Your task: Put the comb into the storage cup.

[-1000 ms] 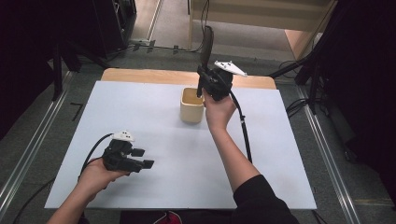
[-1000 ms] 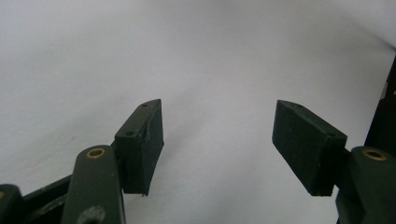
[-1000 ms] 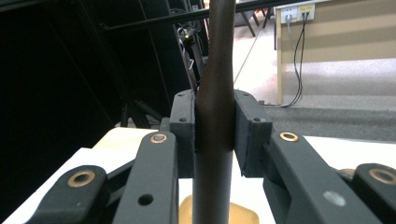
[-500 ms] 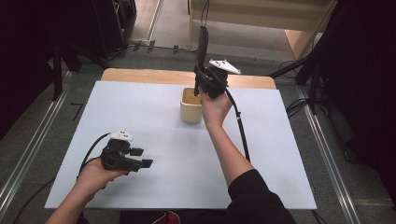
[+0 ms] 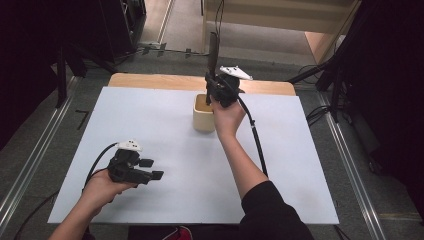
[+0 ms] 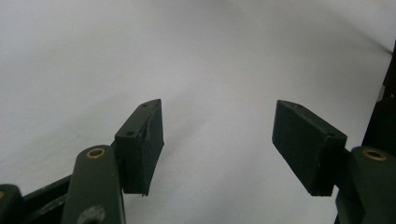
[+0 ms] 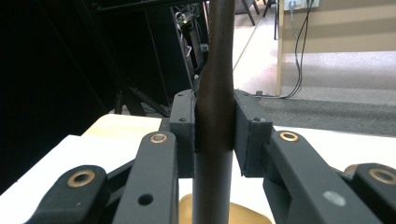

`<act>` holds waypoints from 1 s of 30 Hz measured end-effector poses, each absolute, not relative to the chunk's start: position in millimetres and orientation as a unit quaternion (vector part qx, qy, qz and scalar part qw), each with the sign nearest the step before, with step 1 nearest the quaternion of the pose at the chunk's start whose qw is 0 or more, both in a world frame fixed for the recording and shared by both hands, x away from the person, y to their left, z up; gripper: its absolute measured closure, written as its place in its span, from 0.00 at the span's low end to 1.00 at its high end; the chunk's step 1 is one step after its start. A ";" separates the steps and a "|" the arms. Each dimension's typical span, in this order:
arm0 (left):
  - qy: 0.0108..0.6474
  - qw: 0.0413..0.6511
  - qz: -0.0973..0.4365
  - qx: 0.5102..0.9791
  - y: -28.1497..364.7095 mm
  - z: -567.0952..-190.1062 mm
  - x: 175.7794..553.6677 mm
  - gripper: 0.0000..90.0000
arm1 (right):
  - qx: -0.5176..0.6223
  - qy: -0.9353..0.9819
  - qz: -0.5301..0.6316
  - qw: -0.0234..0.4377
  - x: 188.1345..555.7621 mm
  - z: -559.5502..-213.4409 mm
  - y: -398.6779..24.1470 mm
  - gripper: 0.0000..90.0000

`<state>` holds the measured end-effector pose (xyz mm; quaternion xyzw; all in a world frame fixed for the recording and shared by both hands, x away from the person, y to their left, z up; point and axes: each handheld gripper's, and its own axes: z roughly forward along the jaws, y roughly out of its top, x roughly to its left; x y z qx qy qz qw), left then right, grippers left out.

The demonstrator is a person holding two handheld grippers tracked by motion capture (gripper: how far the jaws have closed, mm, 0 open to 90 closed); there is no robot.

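The right gripper (image 7: 214, 135) is clamped on a long dark brown utensil handle (image 7: 215, 70), apparently wood or plastic, with a rounded section. Both pads press flat on opposite sides of the shaft, which stands upright between them. In the high view the right gripper (image 5: 216, 89) sits at the far centre of the table, directly above a small cream-coloured cylindrical cup (image 5: 203, 115); the handle (image 5: 213, 50) rises above the jaws and its lower end points down into the cup's mouth. What the lower end looks like cannot be told.

Handling judgement: the handle appears stiff and light, with a smooth finish that may slip or swivel in the pads. The present hold, roughly mid-shaft, looks suitable; a hold near either end would likely let the utensil swing. The cup looks light and could tip if the shaft catches its rim.

The left gripper (image 5: 150, 169) rests at the near left on the white tabletop sheet (image 5: 300, 165), well apart from the cup. Its jaws stand wide with nothing between them, as the left gripper view confirms (image 6: 219, 140).
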<state>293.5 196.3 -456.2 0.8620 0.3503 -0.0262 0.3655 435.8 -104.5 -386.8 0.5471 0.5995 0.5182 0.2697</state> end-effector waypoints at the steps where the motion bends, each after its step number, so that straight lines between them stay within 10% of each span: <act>1: 0.350 0.366 -0.026 0.862 196.2 -456.2 293.5 0.39 | 0.547 0.600 0.517 0.269 435.9 -387.3 -104.3 0.78; 30: 0.352 0.362 -0.028 0.863 196.7 -457.0 294.1 0.39 | 0.549 0.595 0.516 0.280 424.0 -418.5 -104.9 0.78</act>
